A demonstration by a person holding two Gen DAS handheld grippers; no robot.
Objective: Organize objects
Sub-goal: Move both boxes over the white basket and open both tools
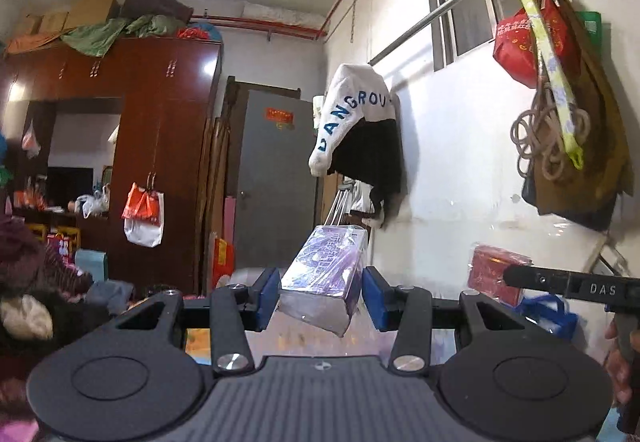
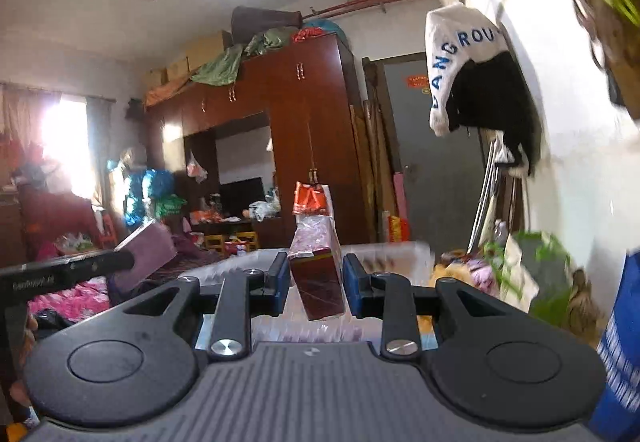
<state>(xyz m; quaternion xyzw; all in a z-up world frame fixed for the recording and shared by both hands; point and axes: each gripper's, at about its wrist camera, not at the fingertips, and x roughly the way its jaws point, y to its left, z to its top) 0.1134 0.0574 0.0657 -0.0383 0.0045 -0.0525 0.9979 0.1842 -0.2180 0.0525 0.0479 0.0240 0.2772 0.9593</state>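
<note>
Item: left tongs (image 1: 320,294), blue pads part-closed on a purple packet (image 1: 324,278) in clear film wrap; the packet is clamped by its near end, juts forward and upward between the pads, and hangs clear of any surface. Item: right tongs (image 2: 315,280), closed to their narrowest on a dark red box (image 2: 318,274), likewise film-wrapped, gripped by its lower part and tilted, with its far end raised. Cross-reference: the red box shows again in the left wrist view, at the tip of the other tool at right; the purple packet shows in the right wrist view at left, at the tip of the left tool. Progress, as judged: both objects are picked up and airborne, neither yet set down; the sorting destination cannot be identified, though a pale shallow bin (image 2: 400,254) lies just beyond and below the right tongs, so placement remains wholly to do. Pose: both tools are held about level, pointing across the room toward a red-brown wardrobe (image 1: 160,113) and a grey door (image 1: 276,177), side by side and near each other, well above the cluttered bedding below. Hands: only a sliver of fingers shows at each frame edge; the grip on the handles is not legible
</note>
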